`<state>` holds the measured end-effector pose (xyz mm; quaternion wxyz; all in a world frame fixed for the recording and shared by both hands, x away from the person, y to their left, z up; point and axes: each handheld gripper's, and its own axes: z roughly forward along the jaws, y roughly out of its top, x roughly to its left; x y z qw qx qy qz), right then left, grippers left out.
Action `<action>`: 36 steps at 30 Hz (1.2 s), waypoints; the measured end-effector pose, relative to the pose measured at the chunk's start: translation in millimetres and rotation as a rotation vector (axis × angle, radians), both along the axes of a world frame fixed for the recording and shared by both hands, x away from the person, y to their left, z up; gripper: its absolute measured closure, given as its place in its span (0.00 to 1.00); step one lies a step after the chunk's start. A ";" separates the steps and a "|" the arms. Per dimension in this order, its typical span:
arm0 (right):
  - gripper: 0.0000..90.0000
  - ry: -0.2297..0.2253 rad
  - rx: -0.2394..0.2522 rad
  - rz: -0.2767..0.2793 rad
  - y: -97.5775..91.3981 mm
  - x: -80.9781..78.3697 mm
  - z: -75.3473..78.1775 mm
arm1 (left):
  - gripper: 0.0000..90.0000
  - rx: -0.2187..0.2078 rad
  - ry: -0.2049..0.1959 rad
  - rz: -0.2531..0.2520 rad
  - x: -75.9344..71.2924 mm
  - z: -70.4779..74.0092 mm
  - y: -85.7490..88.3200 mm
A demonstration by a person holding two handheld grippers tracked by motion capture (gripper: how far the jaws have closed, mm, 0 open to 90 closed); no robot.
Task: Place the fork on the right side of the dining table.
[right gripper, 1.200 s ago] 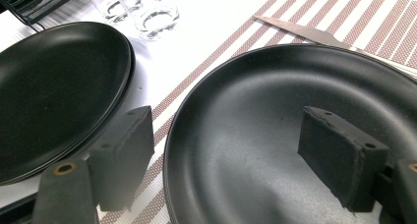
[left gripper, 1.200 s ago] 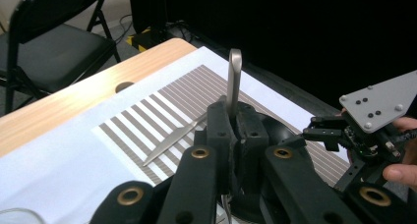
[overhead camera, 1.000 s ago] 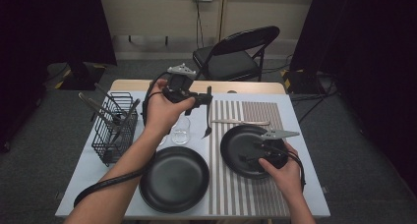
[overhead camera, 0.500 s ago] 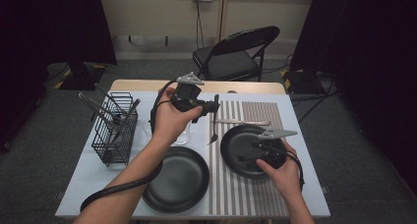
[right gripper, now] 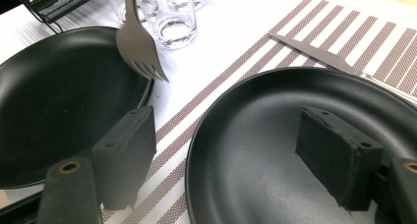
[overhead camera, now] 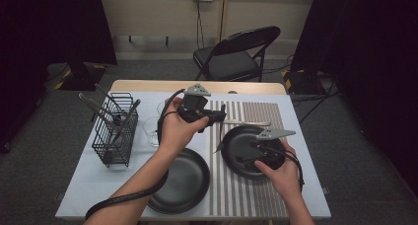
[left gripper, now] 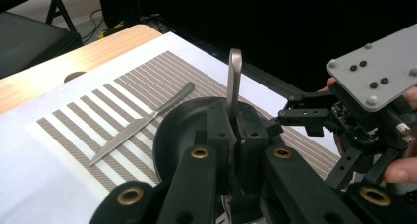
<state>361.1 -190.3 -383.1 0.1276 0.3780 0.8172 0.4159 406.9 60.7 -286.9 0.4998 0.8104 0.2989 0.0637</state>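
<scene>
Left gripper [left gripper: 236, 135] jaws pinch a matte steel fork [left gripper: 233, 81]; right gripper [right gripper: 236, 155] jaws spread.

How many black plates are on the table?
2. One plate lies on the white tabletop near the front edge, left of the striped mat. The other plate sits on that mat, with the right gripper resting over it. None seem hidden.

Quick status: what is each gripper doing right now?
Left gripper: shut on the silver metal fork.
Right gripper: open, holding nothing, above the black round plate.
</scene>
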 end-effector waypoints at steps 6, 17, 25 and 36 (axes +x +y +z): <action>0.25 -0.007 -0.002 0.010 2.9 -1.6 3.2 | 0.97 0.004 -0.001 -0.007 -4.2 -6.4 -7.0; 0.27 -0.014 0.001 0.008 4.9 -3.5 6.6 | 0.97 -0.008 0.003 -0.023 -11.9 -17.0 -19.5; 0.30 -0.024 0.018 0.002 7.2 -7.0 11.8 | 0.97 -0.013 0.010 -0.024 -17.2 -22.1 -23.4; 0.35 -0.028 0.021 0.019 13.7 -11.5 15.2 | 0.97 -0.008 0.008 -0.018 -26.1 -24.9 -24.3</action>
